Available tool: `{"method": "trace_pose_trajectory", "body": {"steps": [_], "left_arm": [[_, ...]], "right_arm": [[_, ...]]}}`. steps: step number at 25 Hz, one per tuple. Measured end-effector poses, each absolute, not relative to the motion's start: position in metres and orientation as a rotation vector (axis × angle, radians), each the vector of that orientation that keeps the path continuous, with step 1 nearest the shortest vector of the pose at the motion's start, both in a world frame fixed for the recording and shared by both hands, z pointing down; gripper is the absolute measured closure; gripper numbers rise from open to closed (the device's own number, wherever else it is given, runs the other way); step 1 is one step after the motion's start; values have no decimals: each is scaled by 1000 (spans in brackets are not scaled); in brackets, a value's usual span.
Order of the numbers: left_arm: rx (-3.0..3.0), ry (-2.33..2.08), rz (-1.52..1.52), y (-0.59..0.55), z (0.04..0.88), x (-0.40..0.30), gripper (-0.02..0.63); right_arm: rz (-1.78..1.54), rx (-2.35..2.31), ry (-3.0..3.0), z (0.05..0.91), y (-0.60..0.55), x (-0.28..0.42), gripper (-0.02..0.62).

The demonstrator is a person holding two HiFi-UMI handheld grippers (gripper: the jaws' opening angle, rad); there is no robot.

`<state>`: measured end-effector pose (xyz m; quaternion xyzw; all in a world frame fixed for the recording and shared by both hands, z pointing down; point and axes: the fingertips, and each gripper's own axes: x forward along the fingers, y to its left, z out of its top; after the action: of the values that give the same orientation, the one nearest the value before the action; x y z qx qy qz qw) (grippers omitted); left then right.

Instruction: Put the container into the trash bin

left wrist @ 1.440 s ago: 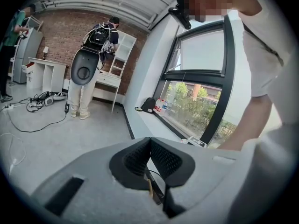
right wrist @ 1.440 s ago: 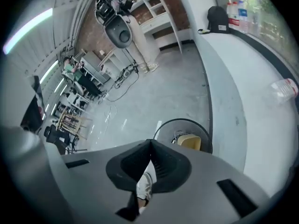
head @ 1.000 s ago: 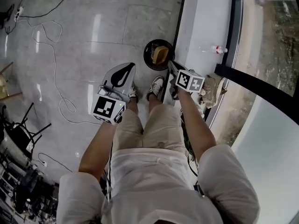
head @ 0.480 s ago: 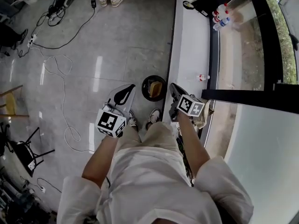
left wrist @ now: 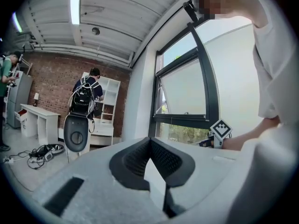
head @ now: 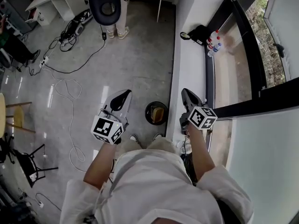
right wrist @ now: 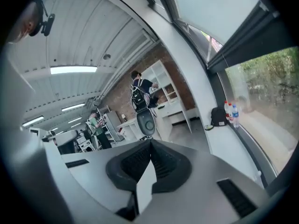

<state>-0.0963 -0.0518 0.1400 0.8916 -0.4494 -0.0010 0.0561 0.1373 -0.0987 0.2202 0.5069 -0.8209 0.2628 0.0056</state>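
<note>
In the head view, a round black trash bin (head: 156, 113) stands on the grey floor against the white ledge, with a yellow container (head: 159, 113) lying inside it. My left gripper (head: 122, 96) is held up left of the bin, high above the floor, jaws together and empty. The right gripper (head: 187, 94) is held up over the ledge's edge, right of the bin, also shut and empty. In the left gripper view my left gripper (left wrist: 150, 141) points level across the room. Seen in its own view, my right gripper (right wrist: 150, 143) points slightly downward along the window.
A long white window ledge (head: 192, 64) carries bottles (head: 214, 42) and a black bag (head: 201, 31). A black office chair (head: 107, 3) with a person behind it stands far ahead. Cables (head: 65, 83) trail over the floor at left, near a white desk (head: 51, 1).
Both grippers have risen well above the bin, and the head view has lifted with them, so the bin looks smaller and more of the room shows. Both stayed shut.
</note>
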Motion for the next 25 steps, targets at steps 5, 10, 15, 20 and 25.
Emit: {"method": "trace_pose_trajectory", "body": {"steps": [5,10,15,20,25], "left_arm": [[2754,-1425,-86,-50,91,-112,588],[2766,-1505,-154,-47,54,-137,588],[2754,-1582,-239,-44,29,-156,588],[2728,-1645,-269,-40,19,-170,588],[2670,-1735,-296,-33,19,-187,588]], "right_arm": [[665,1546,-2694,154,-97,137,594],[358,1537,-2745,88,-89,144,594],[107,1553,-2733,38,-70,162,594],[10,1612,-2694,16,-50,183,594],[-55,1651,-2651,9,-32,190,594]]}}
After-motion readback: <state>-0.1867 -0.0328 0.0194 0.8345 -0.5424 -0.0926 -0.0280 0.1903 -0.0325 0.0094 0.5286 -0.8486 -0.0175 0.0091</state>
